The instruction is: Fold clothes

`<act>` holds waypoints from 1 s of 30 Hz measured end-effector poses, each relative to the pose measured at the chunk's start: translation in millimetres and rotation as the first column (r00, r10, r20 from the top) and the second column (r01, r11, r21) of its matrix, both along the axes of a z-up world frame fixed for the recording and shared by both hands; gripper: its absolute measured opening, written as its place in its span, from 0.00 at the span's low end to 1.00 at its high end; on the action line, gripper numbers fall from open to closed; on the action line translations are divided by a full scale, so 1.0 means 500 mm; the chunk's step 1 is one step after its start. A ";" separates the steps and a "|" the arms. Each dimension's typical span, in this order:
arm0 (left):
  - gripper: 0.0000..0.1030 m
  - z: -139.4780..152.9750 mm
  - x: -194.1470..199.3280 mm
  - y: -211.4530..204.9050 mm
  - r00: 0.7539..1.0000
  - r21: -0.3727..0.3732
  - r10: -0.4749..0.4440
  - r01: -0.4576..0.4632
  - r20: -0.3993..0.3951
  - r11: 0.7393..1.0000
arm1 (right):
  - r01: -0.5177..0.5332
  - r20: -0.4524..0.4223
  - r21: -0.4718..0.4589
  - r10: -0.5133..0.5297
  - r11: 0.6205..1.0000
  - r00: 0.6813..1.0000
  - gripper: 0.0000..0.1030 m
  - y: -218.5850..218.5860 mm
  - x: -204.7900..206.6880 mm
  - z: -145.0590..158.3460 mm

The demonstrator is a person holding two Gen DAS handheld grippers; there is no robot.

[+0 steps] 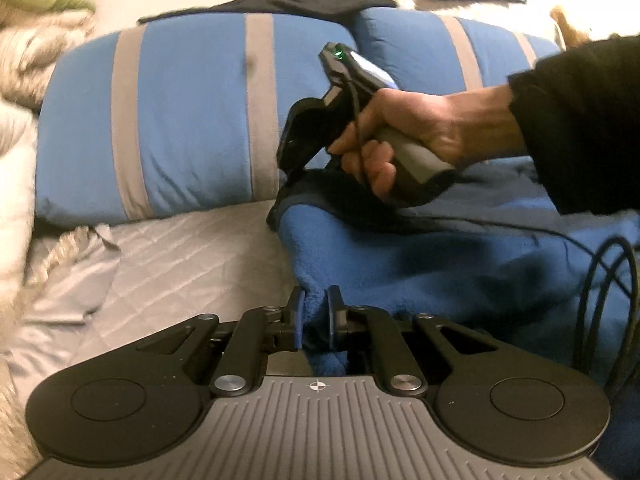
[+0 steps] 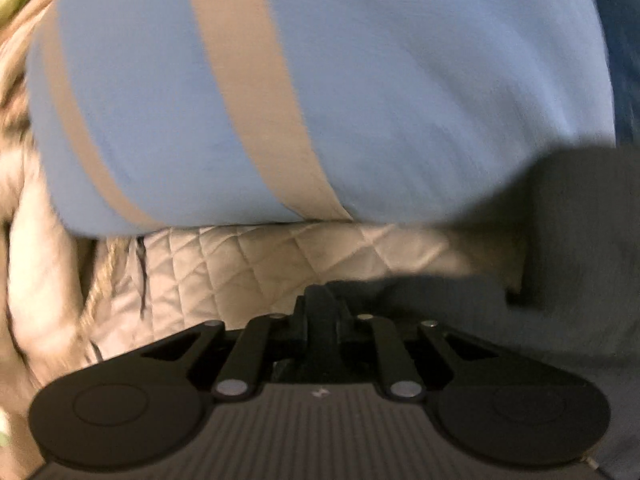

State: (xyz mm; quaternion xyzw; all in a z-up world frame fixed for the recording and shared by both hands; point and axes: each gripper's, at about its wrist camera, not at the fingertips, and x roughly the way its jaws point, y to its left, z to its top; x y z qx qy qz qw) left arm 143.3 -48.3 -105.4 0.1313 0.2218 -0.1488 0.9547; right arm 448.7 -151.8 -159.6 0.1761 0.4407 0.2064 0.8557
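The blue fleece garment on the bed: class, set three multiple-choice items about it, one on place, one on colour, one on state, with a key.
1. Where does the blue fleece garment lie?
A. On the quilted bedspread, in front of the striped pillows
B. On top of the pillows
C. On the floor

2. What colour are the pillow stripes?
A. Red
B. Grey
C. Green

3. How do the left tongs stand?
A. Wide open, clear of cloth
B. Out of view
C. Closed on the fleece edge

Key: 1 A, the fleece rests on the quilt below the pillows. 2 B, grey bands cross the blue. 3 C, fleece sits pinched between the fingers.
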 end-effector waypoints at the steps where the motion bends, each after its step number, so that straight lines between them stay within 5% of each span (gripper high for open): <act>1: 0.11 0.001 -0.001 -0.002 1.000 0.010 -0.003 0.003 0.000 1.000 | 0.013 -0.011 0.024 -0.012 1.000 1.000 0.13 -0.003 0.001 -0.005; 5: 0.11 0.004 0.003 -0.003 1.000 0.023 -0.010 0.011 -0.019 1.000 | 0.047 -0.004 0.084 -0.047 0.995 0.999 0.17 -0.016 -0.003 0.002; 8: 0.11 0.007 0.007 0.006 0.999 0.017 -0.012 0.013 -0.049 1.000 | 0.091 0.084 0.074 -0.097 0.993 0.992 0.50 -0.050 -0.018 0.051; 10: 0.13 0.010 0.011 0.012 0.997 0.011 -0.013 0.014 -0.071 1.000 | 0.123 0.150 0.065 -0.131 0.990 0.980 0.82 -0.076 -0.029 0.088; 14: 0.23 0.049 0.010 0.028 0.995 -0.020 0.003 -0.005 -0.098 1.000 | 0.129 0.281 -0.041 -0.113 0.991 0.953 0.88 -0.160 -0.095 0.168; 16: 0.39 0.070 0.009 0.037 0.994 -0.036 0.013 -0.017 -0.111 0.999 | 0.132 0.343 -0.101 -0.090 0.986 0.935 1.00 -0.205 -0.132 0.209; 18: 0.66 0.091 0.008 0.046 0.992 -0.052 0.022 -0.028 -0.124 0.998 | 0.138 0.402 -0.161 -0.063 0.977 0.914 1.00 -0.250 -0.169 0.250; 19: 0.71 0.105 0.004 0.050 0.992 -0.052 0.031 -0.038 -0.119 0.998 | 0.145 0.426 -0.191 -0.051 0.971 0.903 1.00 -0.278 -0.191 0.269; 30: 0.74 0.332 -0.003 0.048 0.993 -0.075 0.109 -0.112 -0.039 0.991 | 0.308 0.485 -0.309 -0.129 0.900 0.865 1.00 -0.604 -0.377 0.352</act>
